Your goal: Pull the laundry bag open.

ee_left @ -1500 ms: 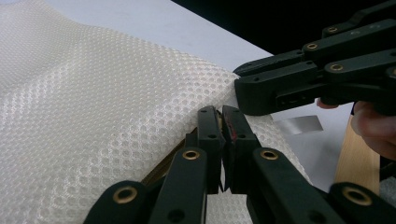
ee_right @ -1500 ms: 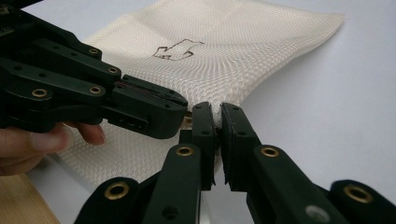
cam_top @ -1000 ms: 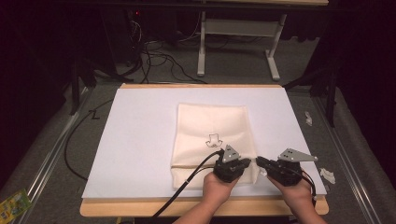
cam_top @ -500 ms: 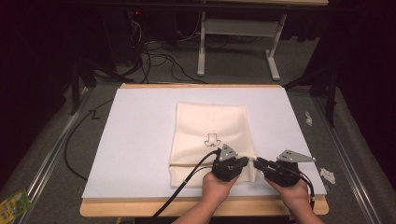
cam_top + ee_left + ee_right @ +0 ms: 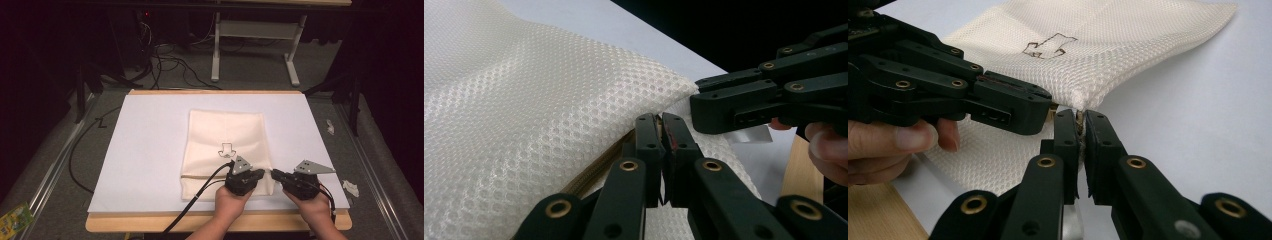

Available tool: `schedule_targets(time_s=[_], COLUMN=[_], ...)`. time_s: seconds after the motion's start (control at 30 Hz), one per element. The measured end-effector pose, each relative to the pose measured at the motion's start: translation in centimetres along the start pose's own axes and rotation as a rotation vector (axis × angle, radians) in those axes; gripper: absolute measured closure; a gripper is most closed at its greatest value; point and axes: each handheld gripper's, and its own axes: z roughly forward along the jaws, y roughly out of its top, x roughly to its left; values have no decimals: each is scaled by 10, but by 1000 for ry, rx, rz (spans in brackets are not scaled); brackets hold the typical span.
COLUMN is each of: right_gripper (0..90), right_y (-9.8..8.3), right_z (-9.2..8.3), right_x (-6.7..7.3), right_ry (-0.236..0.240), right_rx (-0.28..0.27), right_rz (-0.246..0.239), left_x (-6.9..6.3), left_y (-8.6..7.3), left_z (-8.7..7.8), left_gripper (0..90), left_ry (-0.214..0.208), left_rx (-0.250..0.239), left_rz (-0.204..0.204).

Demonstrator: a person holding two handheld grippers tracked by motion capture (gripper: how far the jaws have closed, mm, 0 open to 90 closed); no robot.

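Observation:
A cream mesh bag (image 5: 225,135) with a small printed outline (image 5: 227,149) lies flat on the white sheet (image 5: 145,150). A tan zipper (image 5: 599,165) runs along its near edge. Both grippers meet at the bag's near right corner. My left gripper (image 5: 262,174) points right, and its jaws (image 5: 661,120) are shut on the bag's edge at the end of the zipper. My right gripper (image 5: 274,173) points left at it. Its jaws (image 5: 1081,117) have just been closing and are now pinched on the corner of the mesh (image 5: 1108,40). The left gripper (image 5: 1048,107) sits just beside them.
The sheet covers a wooden table (image 5: 150,222) whose near edge shows under the hands. Paper scraps (image 5: 350,187) lie on the right side. Cables (image 5: 165,60) and a white table frame (image 5: 250,30) stand on the floor beyond. A green packet (image 5: 12,220) lies at the lower left.

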Motion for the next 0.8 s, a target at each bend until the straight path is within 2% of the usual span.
schedule_targets(time_s=[0.07,0.23,0.27,0.3,0.33,0.37,0.4,0.5,0.57,0.63,0.67,0.7,0.73,0.8], right_gripper=[867,872,874,874,874,873,872,868,867,869,869,869,868,868], right_y=[1,3,3,3,3,3,1,-1,1,1,1,1,-1,-5], right_z=[-1,-5,-8,-14,-20,-25,-28,-25,-22,-21,-24,-24,-30,-37], right_x=[0,0,-1,-3,-8,-12,-16,-17,-14,-14,-17,-17,-26,-37], right_ry=[-3,16,14,-4,-10,-15,-16,-19,-19,-39,-42,-42,-64,-90], right_rx=[-1,-10,-19,-50,-66,-75,-80,-71,-67,-66,-74,-74,-90,-98], right_rz=[1,10,15,26,37,48,62,62,49,44,61,61,100,133], left_x=[0,4,14,24,29,33,30,32,37,53,62,62,79,97], left_y=[0,1,-1,-5,-8,-9,-9,-8,-7,-10,-12,-12,-18,-24], left_z=[-1,-5,-8,-12,-15,-17,-19,-22,-29,-44,-55,-55,-80,-109], left_gripper=[879,880,880,880,880,879,878,878,877,877,877,878,878,877], left_ry=[-4,-9,42,44,56,26,38,50,88,132,157,157,215,273], left_rx=[-9,-29,-23,-26,-14,-1,-4,18,39,52,56,56,78,102], left_rz=[-20,-23,-79,-128,-120,-126,-98,-100,-89,-130,-147,-147,-163,-184])
